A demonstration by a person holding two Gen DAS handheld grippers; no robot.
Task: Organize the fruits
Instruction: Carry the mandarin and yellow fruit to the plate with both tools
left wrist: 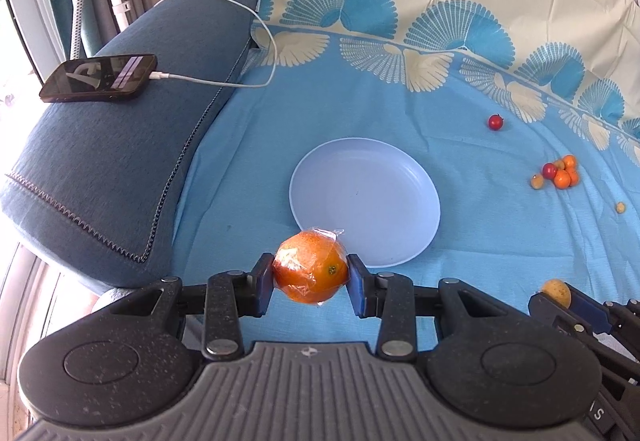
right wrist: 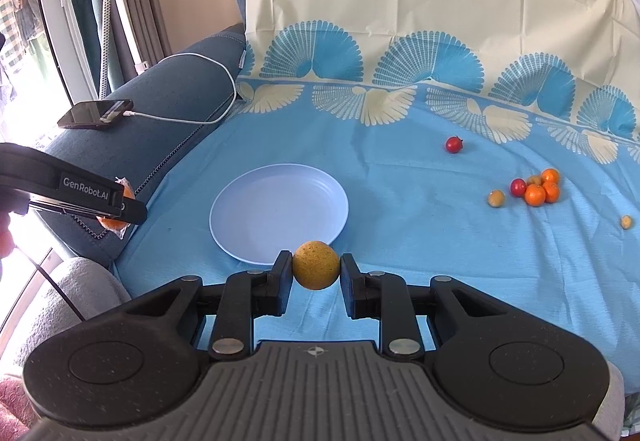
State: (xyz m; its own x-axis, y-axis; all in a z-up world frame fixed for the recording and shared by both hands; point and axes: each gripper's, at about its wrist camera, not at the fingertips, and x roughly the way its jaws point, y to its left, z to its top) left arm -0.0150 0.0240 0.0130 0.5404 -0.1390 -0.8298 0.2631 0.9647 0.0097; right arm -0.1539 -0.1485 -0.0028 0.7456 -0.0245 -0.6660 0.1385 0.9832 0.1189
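Ribbed grey housing and black speckled linkages fill the lower part of both wrist views. Between the blue pads of the left gripper (left wrist: 310, 273) a round orange in crinkled clear plastic wrap (left wrist: 310, 267) is clamped, its green stem scar turned toward the lens; it is held just at the 7 o'clock rim of the round, smooth pale-blue plastic plate (left wrist: 365, 201). The right gripper (right wrist: 316, 267) is closed on a dull, yellow, speckled ball-shaped fruit (right wrist: 316, 265), held at the 6 o'clock rim of the same plate (right wrist: 279, 211), which is seen bare.

A wrinkled light-blue cloth with cream and blue fan motifs (left wrist: 460, 225) is spread beneath. At 3 o'clock from the plate a cluster of small glossy orange and red fruits (right wrist: 534, 188) is gathered, touching one another, with a small yellowish fruit (right wrist: 496, 198) just beside it. A single red cherry tomato (right wrist: 454, 144) is seen at 1 o'clock, well apart. At 10 o'clock a dark glossy phone (left wrist: 100, 78) with a white cable (left wrist: 224, 41) is laid on a blue woven sofa armrest (left wrist: 120, 161).
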